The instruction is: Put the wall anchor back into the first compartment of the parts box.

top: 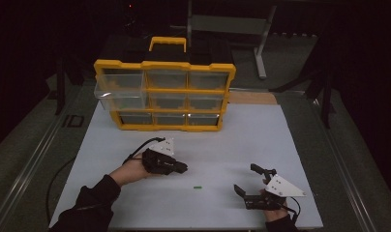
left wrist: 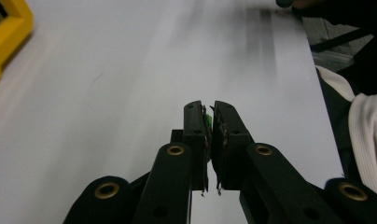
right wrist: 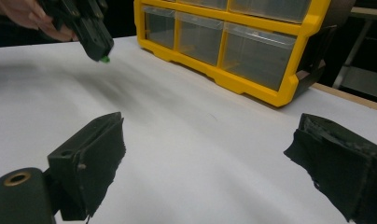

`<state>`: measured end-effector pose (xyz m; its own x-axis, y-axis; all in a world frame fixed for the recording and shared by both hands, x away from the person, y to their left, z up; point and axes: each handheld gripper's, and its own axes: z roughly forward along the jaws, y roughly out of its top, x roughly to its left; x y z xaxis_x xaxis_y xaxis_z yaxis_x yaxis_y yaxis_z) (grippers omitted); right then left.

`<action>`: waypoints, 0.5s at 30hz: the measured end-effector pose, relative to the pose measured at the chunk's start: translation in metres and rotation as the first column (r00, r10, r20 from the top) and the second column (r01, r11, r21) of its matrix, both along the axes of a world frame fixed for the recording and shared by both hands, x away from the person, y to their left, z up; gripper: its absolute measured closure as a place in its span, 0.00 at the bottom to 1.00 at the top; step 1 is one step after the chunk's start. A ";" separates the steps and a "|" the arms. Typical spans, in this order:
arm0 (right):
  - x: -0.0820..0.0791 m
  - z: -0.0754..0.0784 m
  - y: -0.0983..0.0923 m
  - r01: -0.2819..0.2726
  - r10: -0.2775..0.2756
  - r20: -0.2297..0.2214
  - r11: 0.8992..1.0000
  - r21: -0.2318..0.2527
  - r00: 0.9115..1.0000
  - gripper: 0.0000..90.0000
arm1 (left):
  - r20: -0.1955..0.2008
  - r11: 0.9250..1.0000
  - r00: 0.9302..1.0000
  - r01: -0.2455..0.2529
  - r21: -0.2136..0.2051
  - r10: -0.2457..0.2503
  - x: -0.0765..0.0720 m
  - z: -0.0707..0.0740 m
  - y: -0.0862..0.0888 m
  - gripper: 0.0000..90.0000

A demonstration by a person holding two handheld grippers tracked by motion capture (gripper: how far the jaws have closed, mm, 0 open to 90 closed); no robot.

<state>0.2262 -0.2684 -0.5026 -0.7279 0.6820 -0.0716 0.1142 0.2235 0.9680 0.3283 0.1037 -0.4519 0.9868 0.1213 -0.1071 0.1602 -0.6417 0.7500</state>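
A: In the high view, where was the left gripper (top: 180,167) found relative to the yellow drawer cabinet (top: 164,94)?

B: It was seen above the white bench (top: 242,145), in front of the cabinet's lower row and well apart from it. One drawer (top: 120,89) at the cabinet's top left was seen pulled out toward the person. A second small green piece (top: 198,187) was left lying on the bench between the two grippers, nearer the left one, its long axis across the view.

A: And in the left gripper view?

B: The jaws were seen closed on a small green part (left wrist: 208,122), pinched near the tips. Only a corner of the cabinet (left wrist: 9,37) was caught at the upper left, so the cabinet was judged to lie off to that side of the gripper's axis.

A: The right gripper view?

B: The right gripper (right wrist: 214,158) was seen with its jaws standing wide apart and nothing between them, low over the bench. The left gripper (right wrist: 100,46) was seen farther off with the green part (right wrist: 104,59) at its tip, clear of the bench, the cabinet (right wrist: 252,84) beyond. The left hand was judged the nearer to the open drawer.
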 end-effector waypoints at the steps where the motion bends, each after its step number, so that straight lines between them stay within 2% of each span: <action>1: 0.000 0.000 0.000 0.000 0.000 0.002 1.000 -0.001 1.000 0.10 | 0.003 1.000 1.000 0.002 -0.003 -0.002 -0.001 0.002 0.002 0.92; 6: 0.000 0.000 0.000 0.000 0.000 0.003 1.000 -0.001 1.000 0.10 | 0.005 1.000 1.000 0.016 0.008 -0.016 -0.002 0.012 0.013 0.92; 10: 0.000 0.000 0.000 -0.001 0.001 0.005 1.000 -0.001 1.000 0.10 | 0.005 1.000 1.000 0.028 -0.006 -0.028 -0.004 0.024 0.024 0.92; 15: 0.000 0.001 0.000 -0.001 0.001 0.007 1.000 0.005 1.000 0.09 | 0.036 1.000 0.999 0.028 -0.009 -0.027 -0.007 0.044 0.040 0.93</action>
